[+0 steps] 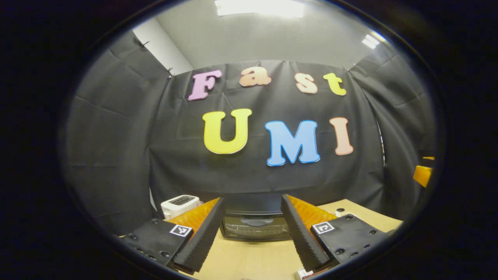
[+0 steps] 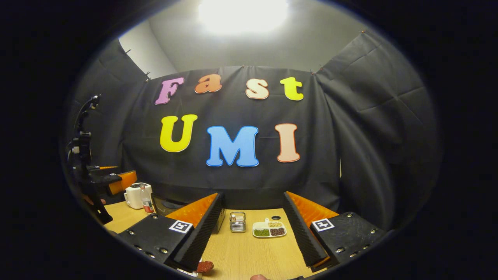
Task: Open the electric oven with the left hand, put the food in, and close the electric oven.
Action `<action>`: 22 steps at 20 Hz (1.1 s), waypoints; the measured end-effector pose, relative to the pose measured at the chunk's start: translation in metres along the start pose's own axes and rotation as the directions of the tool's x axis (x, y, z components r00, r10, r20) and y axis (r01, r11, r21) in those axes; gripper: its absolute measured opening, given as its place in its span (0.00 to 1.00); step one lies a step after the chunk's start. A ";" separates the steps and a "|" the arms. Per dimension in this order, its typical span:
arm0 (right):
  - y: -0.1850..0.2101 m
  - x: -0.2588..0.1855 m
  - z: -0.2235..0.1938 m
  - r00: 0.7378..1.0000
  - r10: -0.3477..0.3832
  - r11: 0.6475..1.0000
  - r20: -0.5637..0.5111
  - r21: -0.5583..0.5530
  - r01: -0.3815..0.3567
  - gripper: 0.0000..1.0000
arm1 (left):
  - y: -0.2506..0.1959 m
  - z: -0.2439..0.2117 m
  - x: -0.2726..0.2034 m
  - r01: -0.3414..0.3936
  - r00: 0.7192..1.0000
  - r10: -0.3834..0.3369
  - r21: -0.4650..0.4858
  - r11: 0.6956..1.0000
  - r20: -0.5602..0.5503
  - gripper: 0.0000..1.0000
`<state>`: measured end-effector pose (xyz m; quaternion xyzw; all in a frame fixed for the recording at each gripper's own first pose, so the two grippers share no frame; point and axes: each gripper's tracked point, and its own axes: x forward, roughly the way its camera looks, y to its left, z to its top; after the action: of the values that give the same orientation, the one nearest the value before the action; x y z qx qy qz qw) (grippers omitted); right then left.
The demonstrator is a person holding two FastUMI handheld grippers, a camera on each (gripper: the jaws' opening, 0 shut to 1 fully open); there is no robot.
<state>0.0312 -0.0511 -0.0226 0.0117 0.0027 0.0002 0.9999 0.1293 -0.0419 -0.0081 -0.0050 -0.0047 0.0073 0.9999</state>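
Oven point(image 1: 255, 225) door's shut, dead ahead of my left gripper point(image 1: 253, 233); jaws spread to grab it; right gripper point(image 2: 253, 233) spread too, empty.

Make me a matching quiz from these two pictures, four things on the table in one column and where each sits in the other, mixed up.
Things:
1. electric oven
2. white toaster
3. divided dish
4. wire basket

Places or states:
A. holds green and dark fillings in separate compartments
B. straight ahead between the left tool's open fingers, door closed
C. directly left of the divided dish in the right gripper view
D. left of the oven, by the booth wall

Pairs: 1-B, 2-D, 3-A, 4-C
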 end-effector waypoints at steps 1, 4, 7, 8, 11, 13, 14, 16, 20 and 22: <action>0.002 0.004 0.002 1.000 -0.007 1.000 0.005 -0.002 0.007 0.96 | 0.000 -0.003 0.012 0.008 1.000 -0.008 0.003 1.000 0.002 0.94; 0.007 0.015 0.002 1.000 -0.031 0.999 0.003 -0.011 0.031 0.96 | 0.000 -0.020 0.046 0.033 0.999 -0.033 0.008 0.999 -0.015 0.96; 0.012 0.022 0.001 0.998 -0.057 0.998 0.002 -0.015 0.057 0.96 | -0.002 -0.037 0.077 0.058 0.998 -0.058 0.009 0.998 -0.040 0.91; 0.013 0.025 0.000 0.998 -0.066 0.998 -0.004 -0.019 0.066 0.96 | -0.004 -0.047 0.088 0.067 0.996 -0.066 0.007 0.998 -0.051 0.92; 0.012 0.032 -0.004 0.995 -0.097 0.995 -0.019 -0.027 0.097 0.96 | -0.007 -0.069 0.114 0.089 0.993 -0.089 0.001 0.996 -0.083 0.94; 0.011 0.035 -0.004 0.992 -0.123 0.992 -0.023 -0.034 0.122 0.96 | -0.010 -0.085 0.128 0.104 0.989 -0.103 0.002 0.995 -0.104 1.00; 0.010 0.036 -0.004 0.990 -0.136 0.990 -0.025 -0.040 0.135 0.96 | -0.012 -0.092 0.136 0.111 0.988 -0.110 0.005 0.994 -0.112 1.00; 0.009 0.037 -0.006 0.986 -0.161 0.986 -0.031 -0.051 0.159 0.96 | -0.015 -0.108 0.152 0.122 0.984 -0.120 0.007 0.992 -0.133 1.00; 0.008 0.040 -0.012 0.979 -0.197 0.979 -0.052 -0.072 0.193 0.96 | -0.018 -0.138 0.180 0.132 0.975 -0.129 0.006 0.991 -0.179 1.00; 0.008 0.040 -0.016 0.976 -0.207 0.976 -0.065 -0.084 0.201 0.96 | -0.018 -0.153 0.191 0.132 0.972 -0.126 0.013 0.991 -0.200 1.00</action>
<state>0.0710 -0.0426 -0.0383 -0.0272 0.0407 -0.1020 0.9936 0.3224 -0.0584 -0.1593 0.0078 0.0948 -0.0582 0.9938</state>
